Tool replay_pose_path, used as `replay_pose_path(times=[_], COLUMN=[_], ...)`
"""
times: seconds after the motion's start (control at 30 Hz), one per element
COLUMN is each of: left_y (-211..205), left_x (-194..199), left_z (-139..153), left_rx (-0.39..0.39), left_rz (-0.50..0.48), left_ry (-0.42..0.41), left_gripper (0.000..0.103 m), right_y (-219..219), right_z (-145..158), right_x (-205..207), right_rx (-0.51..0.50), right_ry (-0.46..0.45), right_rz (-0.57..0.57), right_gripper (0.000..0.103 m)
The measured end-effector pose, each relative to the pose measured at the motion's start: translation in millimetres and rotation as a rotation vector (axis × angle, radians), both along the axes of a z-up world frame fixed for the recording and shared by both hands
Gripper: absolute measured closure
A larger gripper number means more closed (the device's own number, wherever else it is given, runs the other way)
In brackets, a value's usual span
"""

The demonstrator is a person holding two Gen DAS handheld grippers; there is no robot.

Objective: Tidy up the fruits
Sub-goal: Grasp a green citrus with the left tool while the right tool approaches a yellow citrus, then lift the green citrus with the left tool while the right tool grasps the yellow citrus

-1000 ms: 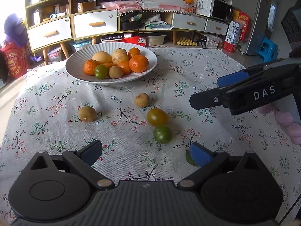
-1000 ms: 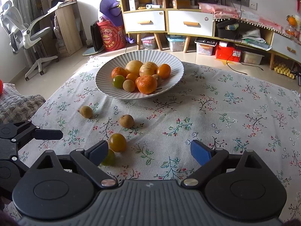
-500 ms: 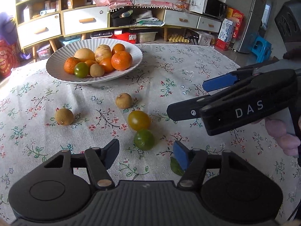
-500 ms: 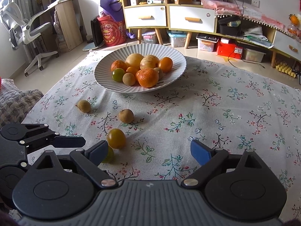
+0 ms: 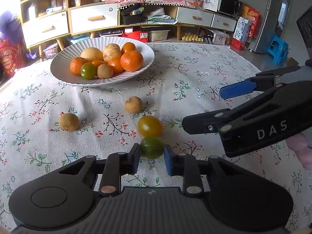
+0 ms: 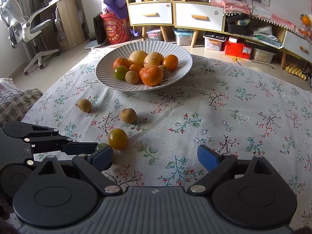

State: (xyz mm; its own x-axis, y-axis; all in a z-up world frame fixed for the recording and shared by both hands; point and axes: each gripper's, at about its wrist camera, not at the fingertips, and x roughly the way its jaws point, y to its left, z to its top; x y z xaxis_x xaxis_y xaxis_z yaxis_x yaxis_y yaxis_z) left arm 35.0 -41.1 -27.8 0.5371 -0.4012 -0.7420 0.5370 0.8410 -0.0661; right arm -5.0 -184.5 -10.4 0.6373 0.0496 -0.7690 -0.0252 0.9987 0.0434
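A white ribbed bowl [image 5: 58,74] [image 6: 181,74] holds several oranges and other fruits at the far side of the floral tablecloth. Loose on the cloth lie two brown kiwis [image 5: 69,121] [image 5: 133,105], a yellow tomato [image 5: 150,126] [image 6: 117,138] and a green tomato [image 5: 152,147] [image 6: 101,147]. My left gripper [image 5: 152,160] is narrowed around the green tomato, one pad on each side, a small gap still showing. My right gripper [image 6: 154,159] is open wide and empty, low over the cloth just right of the tomatoes; it also shows in the left wrist view [image 5: 204,109].
Drawers and shelves [image 5: 93,19] stand behind the table. An office chair [image 6: 25,29] and a red bucket [image 6: 115,29] are on the floor at the far left. A grey cushion [image 6: 15,101] lies by the table's left edge.
My left gripper has moved forward to the green tomato and its jaws have closed in from wide open to just around it. The right gripper has stayed open and drifted slightly closer.
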Motion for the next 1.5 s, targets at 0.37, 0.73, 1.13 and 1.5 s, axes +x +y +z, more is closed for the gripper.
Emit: replay_pose_path(times=[0.37, 0.73, 1.13, 1.5], left_y=[19.0, 46.0, 58.6, 61.1], left_x=[-2.1, -1.0, 0.1, 1.2], left_z=[11.6, 10.7, 12.0, 12.2], left_rx=[0.013, 0.035, 0.055, 0.057], left_rz=[0.03, 0.086, 0.133, 0.142], left_ry=[-0.024, 0.006, 0.018, 0.019], left_gripper=[0.091, 0.091, 0.091, 0.091], right_y=[2.6, 23.0, 45.4, 53.6], right_z=[-2.0, -11.0, -20.5, -20.7], right_x=[3.7, 17.3, 33.0, 35.5], right_rx=[0.004, -0.005, -0.022, -0.026], right_ry=[0.007, 0.034, 0.081, 0.093], right_rz=[0.003, 0.045, 0.057, 0.072], right_gripper=[0.01, 0.012, 0.032, 0.05])
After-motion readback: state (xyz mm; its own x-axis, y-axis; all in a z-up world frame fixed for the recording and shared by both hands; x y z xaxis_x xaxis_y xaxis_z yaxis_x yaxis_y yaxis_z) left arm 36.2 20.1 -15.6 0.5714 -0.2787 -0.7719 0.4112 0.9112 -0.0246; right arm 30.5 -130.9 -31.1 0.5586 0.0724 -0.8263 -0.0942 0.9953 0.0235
